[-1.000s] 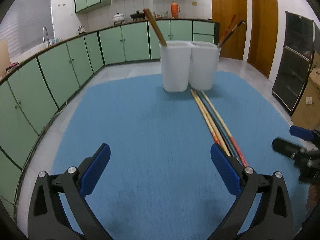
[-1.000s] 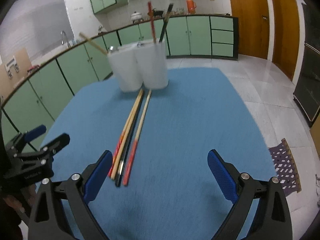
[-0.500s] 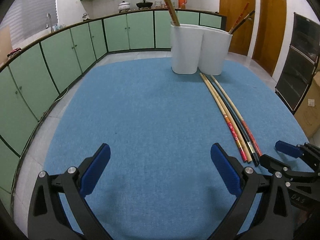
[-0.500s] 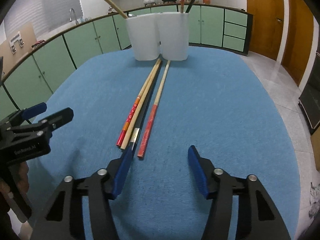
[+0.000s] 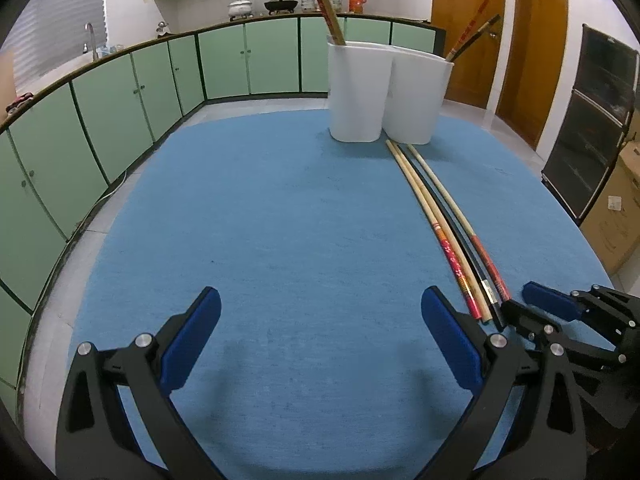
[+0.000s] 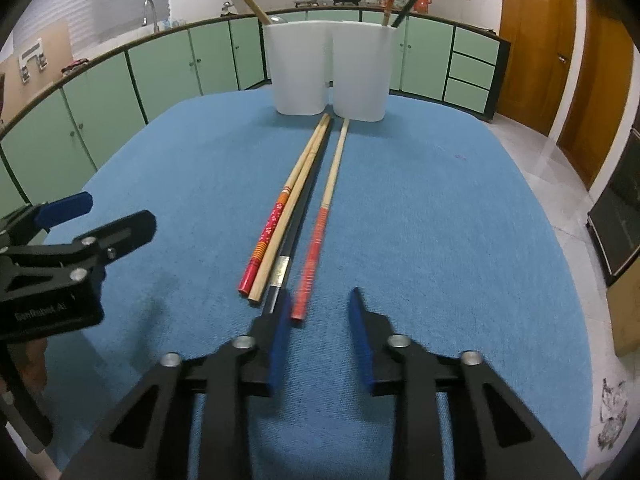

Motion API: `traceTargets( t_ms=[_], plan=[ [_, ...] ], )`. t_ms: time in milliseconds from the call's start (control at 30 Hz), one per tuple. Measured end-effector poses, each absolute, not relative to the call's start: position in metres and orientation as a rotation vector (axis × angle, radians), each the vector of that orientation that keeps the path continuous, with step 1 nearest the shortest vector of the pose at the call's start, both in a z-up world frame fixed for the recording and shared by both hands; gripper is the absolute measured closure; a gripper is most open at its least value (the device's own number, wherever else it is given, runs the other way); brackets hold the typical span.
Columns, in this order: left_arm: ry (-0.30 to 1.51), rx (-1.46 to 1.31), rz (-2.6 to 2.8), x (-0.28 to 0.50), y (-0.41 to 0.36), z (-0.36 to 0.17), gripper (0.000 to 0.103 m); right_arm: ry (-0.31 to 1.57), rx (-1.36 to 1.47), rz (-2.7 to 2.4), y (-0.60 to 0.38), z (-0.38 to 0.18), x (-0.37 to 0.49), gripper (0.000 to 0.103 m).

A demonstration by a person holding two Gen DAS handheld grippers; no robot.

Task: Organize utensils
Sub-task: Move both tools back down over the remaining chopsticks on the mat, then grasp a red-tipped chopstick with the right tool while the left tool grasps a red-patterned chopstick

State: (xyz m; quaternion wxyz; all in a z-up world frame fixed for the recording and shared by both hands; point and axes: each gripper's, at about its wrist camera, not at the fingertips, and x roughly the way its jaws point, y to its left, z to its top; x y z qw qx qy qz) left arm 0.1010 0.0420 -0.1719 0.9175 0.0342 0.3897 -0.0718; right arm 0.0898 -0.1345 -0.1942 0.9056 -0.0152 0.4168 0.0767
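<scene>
Several long chopsticks (image 6: 304, 208) lie side by side on the blue mat, pointing at two white holders (image 6: 328, 72); they also show in the left wrist view (image 5: 444, 224). The holders (image 5: 388, 92) each hold chopsticks standing up. My right gripper (image 6: 320, 312) is open but narrowed, low over the near ends of the chopsticks, with the red-banded chopstick (image 6: 314, 252) ending between its fingers. My left gripper (image 5: 320, 320) is wide open and empty over bare mat, left of the chopsticks.
The blue mat (image 5: 260, 220) covers a round table. Green kitchen cabinets (image 5: 120, 100) curve around the left and back. Wooden doors (image 5: 536, 40) and a dark cabinet (image 5: 592, 120) stand at the right. Tiled floor lies beyond the table's right edge (image 6: 560, 168).
My right gripper has come down and forward to the near ends of the chopsticks and its jaws have narrowed. My left gripper has lowered toward the mat and stays wide open.
</scene>
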Motion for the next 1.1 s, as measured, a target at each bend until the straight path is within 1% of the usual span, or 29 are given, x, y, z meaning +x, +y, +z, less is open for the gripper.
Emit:
traceTargets(
  t_ms=[33,67,467,1033,1067,1100],
  plan=[
    [0.804,0.073,-0.152,0.101,0.039,-0.173,0.006,0.861,-0.035,0.163,-0.134,-0.194,0.09,0.093],
    [0.807,0.076,-0.158,0.101,0.037,-0.173,0.006,0.861,-0.037,0.16,-0.136,-0.194,0.089,0.096],
    [0.88,0.066,-0.256,0.099,0.001,-0.188,0.006,0.861,0.07,0.09,-0.189,-0.196,0.089,0.097],
    [0.943,0.103,-0.216,0.111,-0.021,-0.2,0.006,0.86,0.114,0.112,-0.194,-0.197,0.089,0.097],
    [0.943,0.107,-0.212,0.111,-0.021,-0.201,0.007,0.86,0.114,0.112,-0.194,-0.197,0.089,0.097],
    [0.942,0.108,-0.208,0.111,-0.021,-0.201,0.011,0.859,0.115,0.113,-0.194,-0.197,0.089,0.097]
  ],
)
